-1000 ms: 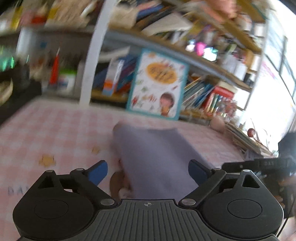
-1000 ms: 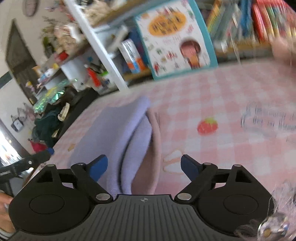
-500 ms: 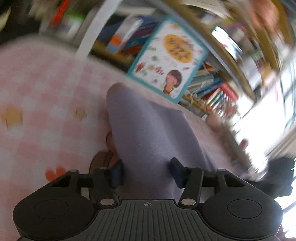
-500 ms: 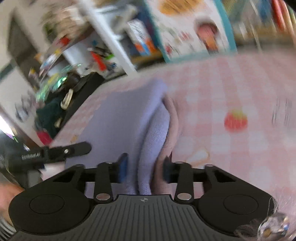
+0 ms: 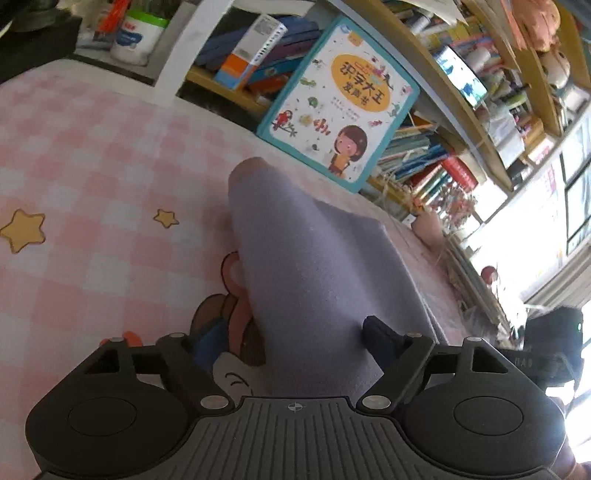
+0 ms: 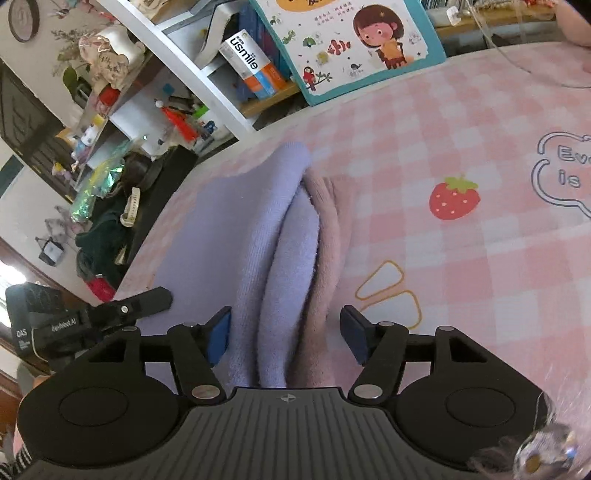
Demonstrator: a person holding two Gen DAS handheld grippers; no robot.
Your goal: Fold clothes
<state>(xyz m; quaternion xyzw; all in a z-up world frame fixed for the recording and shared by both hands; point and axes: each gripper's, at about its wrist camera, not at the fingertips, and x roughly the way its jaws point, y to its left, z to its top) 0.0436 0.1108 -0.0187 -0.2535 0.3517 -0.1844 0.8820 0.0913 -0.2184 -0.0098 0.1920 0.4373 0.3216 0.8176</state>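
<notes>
Now spread on a pink checked cloth [image 5: 92, 155]: a folded lilac garment [image 5: 306, 266], pink layer [image 6: 328, 229] peeking out along one edge in the right view. Left gripper [image 5: 291, 339] parted wide, straddling the near end of the garment, one blue pad [image 5: 376, 332] resting on the fabric, the other down by the cloth; gripping nothing. Right gripper [image 6: 284, 332] likewise spread apart, blue pads [image 6: 218, 332] on either side of the stacked folds, not pinching them. Left tool also seen at the lower left of the right view, beside the garment's far edge. Printed on the cloth: yellow stars [image 5: 22, 229], a cartoon bear [image 5: 229, 332] partly under the garment, a strawberry [image 6: 454, 197], a speech bubble [image 6: 561, 173]. Leaning against the shelf [image 5: 461, 96] behind: a picture book [image 5: 340, 99] with a girl on the cover. Crammed above and beside it: books, boxes, toys. Hung high on the wall in the right view: a clock [image 6: 24, 18].
</notes>
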